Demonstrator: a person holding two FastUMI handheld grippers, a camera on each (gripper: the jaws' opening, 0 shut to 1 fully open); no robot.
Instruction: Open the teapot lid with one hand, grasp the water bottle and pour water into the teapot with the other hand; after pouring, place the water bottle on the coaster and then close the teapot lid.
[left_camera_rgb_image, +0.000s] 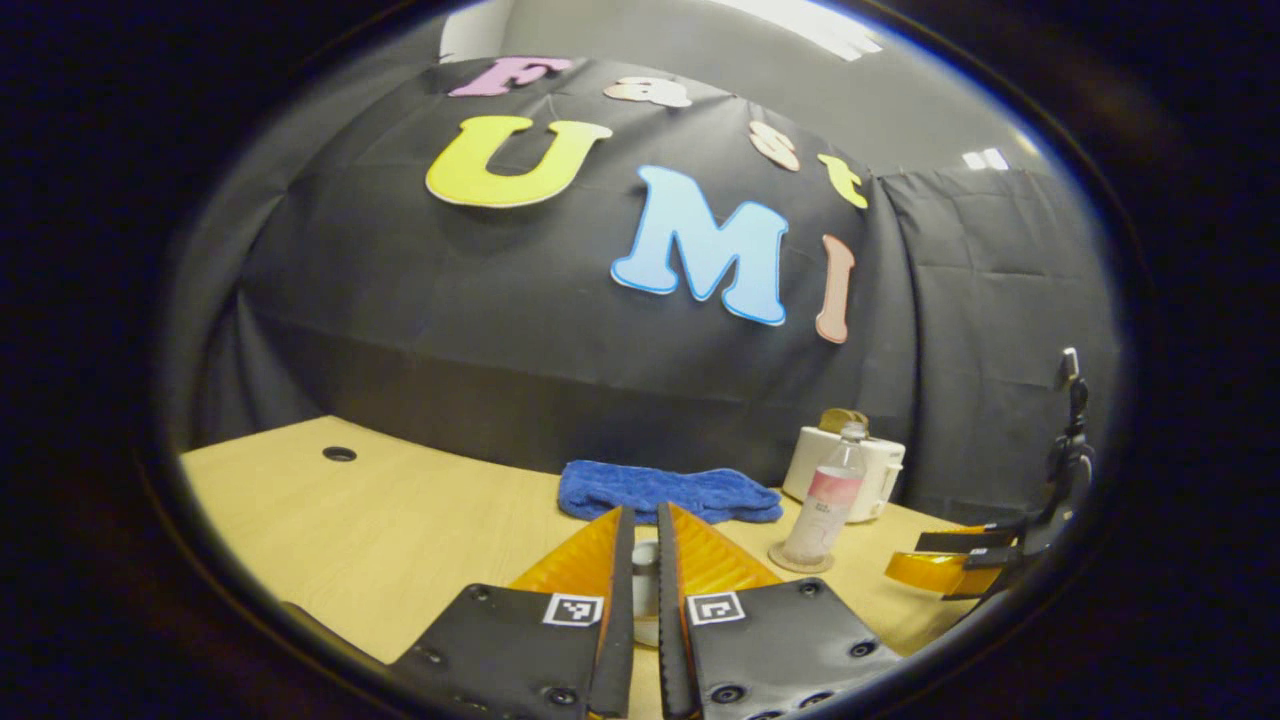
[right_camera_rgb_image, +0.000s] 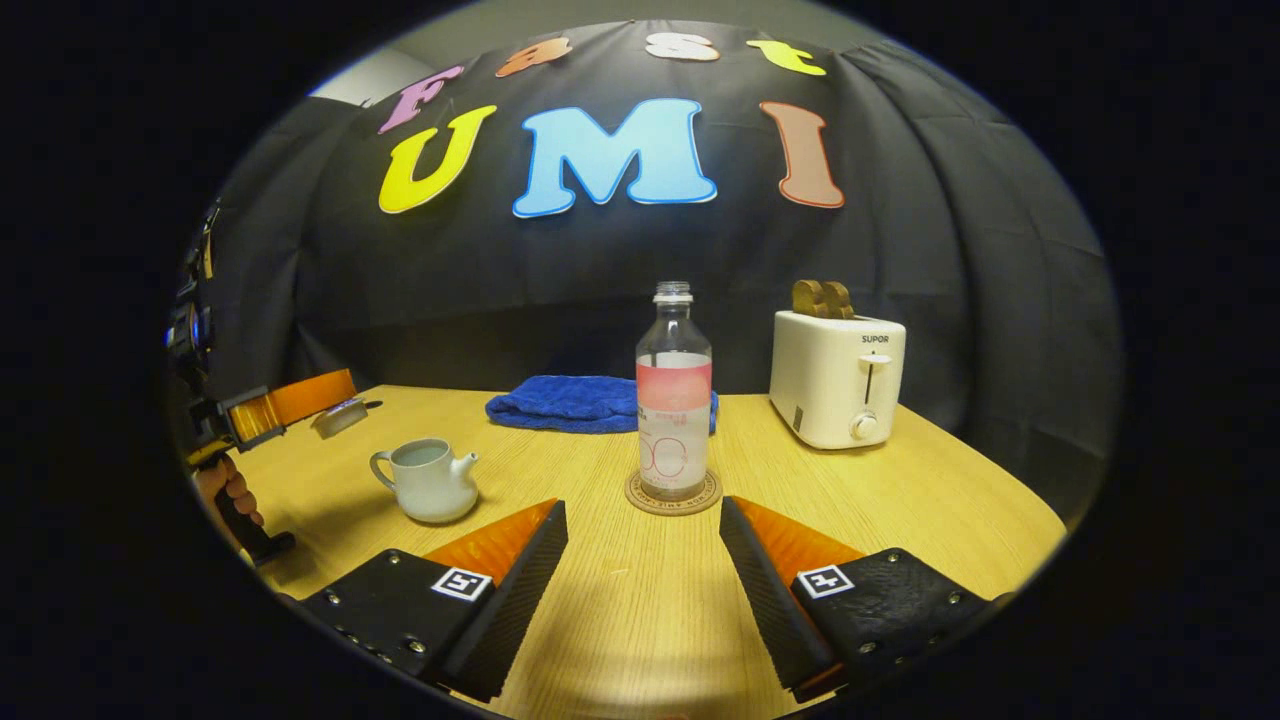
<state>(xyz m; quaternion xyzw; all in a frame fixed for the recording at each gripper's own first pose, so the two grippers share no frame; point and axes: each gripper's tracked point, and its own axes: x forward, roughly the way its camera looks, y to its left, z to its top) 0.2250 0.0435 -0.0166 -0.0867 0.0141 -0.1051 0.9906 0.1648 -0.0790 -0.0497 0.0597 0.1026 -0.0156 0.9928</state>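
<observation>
Wooden bench, pale grain. Bottle: clear, capless, pink label, upright on a round coaster, mid-bench. Teapot: white, lidless, toward the left edge, apart from the bottle. Lid: pinched between the fingers of the left gripper, held above the bench left of the teapot. Right gripper: jaws wide apart, empty, facing the bottle from the near edge. Blue cloth and white toaster along the far edge.
</observation>
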